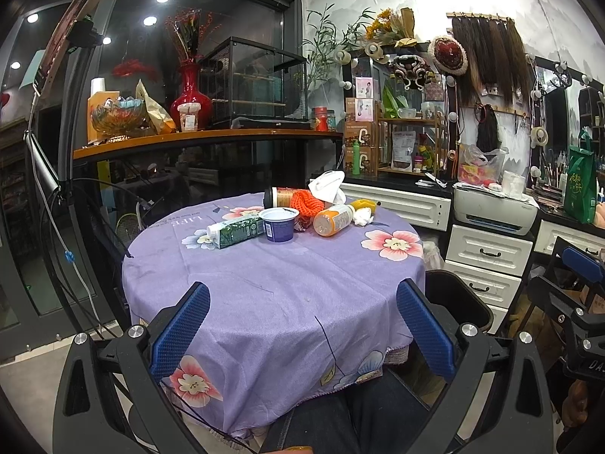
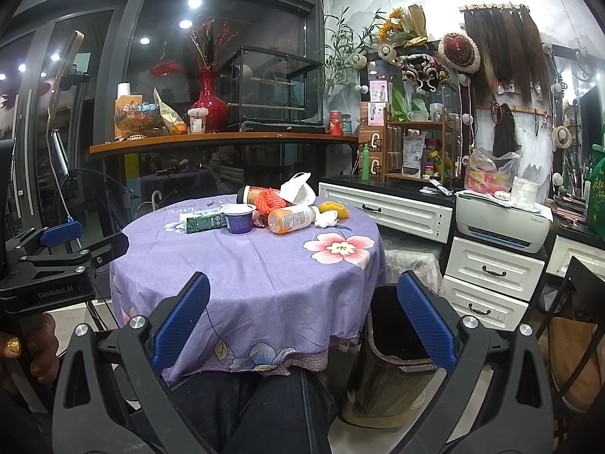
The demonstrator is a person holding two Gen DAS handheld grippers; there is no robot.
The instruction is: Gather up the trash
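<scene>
Trash lies in a cluster at the far side of a round table with a purple flowered cloth [image 1: 272,287]: a green carton [image 1: 236,231], a purple cup [image 1: 279,224], an orange bottle on its side [image 1: 332,220], orange netting [image 1: 306,201], a brown jar [image 1: 283,196], white tissue [image 1: 328,186] and a crumpled wad [image 1: 363,216]. The same cluster shows in the right wrist view, with the cup [image 2: 238,219] and bottle [image 2: 293,219]. A dark bin [image 2: 397,344] stands on the floor right of the table. My left gripper [image 1: 302,325] and right gripper [image 2: 302,321] are open, empty, near the table's front edge.
White drawers [image 1: 487,253] with a printer [image 1: 495,208] stand to the right. A counter [image 1: 204,138] with a red vase and glass case runs behind. A tripod with cables [image 1: 56,189] stands left. A chair [image 2: 574,325] is at far right. My legs are below.
</scene>
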